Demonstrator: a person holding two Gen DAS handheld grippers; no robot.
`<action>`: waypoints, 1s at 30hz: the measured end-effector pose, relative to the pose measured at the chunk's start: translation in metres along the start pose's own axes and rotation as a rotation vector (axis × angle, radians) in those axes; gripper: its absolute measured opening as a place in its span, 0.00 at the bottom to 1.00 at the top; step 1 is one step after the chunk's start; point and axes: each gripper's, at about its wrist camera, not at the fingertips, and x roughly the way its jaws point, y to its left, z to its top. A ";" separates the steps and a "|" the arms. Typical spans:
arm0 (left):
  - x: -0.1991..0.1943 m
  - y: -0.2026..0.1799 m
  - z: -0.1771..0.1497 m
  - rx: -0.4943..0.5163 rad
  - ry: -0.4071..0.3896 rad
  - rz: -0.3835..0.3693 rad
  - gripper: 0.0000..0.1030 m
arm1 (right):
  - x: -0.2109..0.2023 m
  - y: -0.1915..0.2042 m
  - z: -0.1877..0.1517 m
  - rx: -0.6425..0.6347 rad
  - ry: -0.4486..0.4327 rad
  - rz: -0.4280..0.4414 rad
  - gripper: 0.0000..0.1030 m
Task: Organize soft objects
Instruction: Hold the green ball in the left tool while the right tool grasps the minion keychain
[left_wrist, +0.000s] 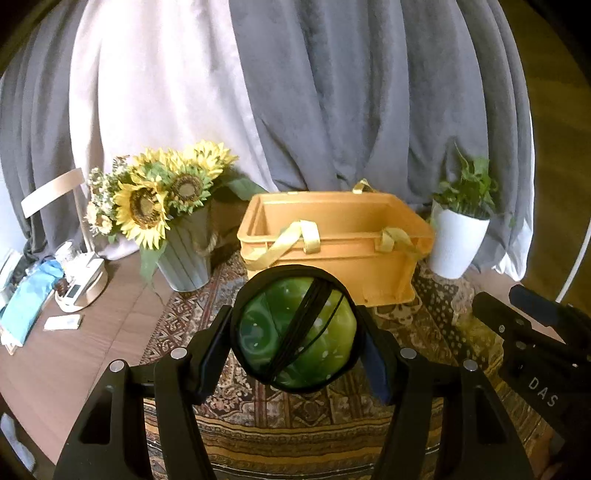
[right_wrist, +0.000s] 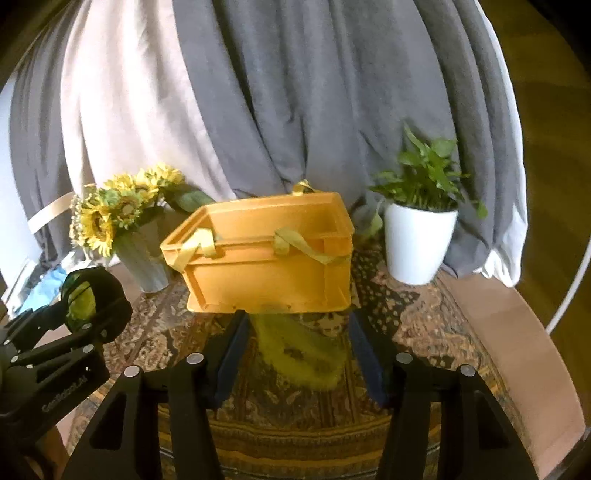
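My left gripper (left_wrist: 295, 321) is shut on a round green soft object (left_wrist: 295, 339) with a black rim and black cords across it, held above the patterned rug. In the right wrist view the same gripper (right_wrist: 85, 306) and green object (right_wrist: 79, 299) are at the far left. My right gripper (right_wrist: 298, 317) has a fuzzy yellow-green soft thing (right_wrist: 299, 354) spanning the gap between its fingers, and the pads seem to press on it. Just beyond both grippers an orange crate (left_wrist: 332, 236) (right_wrist: 266, 280) with yellow fabric handles stands open. What lies inside is hidden.
Sunflowers in a grey vase (left_wrist: 184, 258) (right_wrist: 144, 258) stand left of the crate. A white potted plant (left_wrist: 458, 240) (right_wrist: 417, 243) stands to its right. Small clutter (left_wrist: 74, 291) lies on the wooden table at far left. Grey and white curtains hang behind.
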 end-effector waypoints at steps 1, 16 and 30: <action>-0.001 -0.001 0.001 -0.005 -0.006 0.005 0.62 | -0.001 0.000 0.002 -0.006 -0.006 0.007 0.50; 0.008 -0.006 -0.006 -0.013 0.021 0.019 0.62 | 0.020 -0.012 0.007 -0.027 0.027 0.081 0.26; 0.020 -0.010 -0.034 -0.004 0.096 0.024 0.62 | 0.050 -0.012 -0.022 -0.039 0.197 0.124 0.46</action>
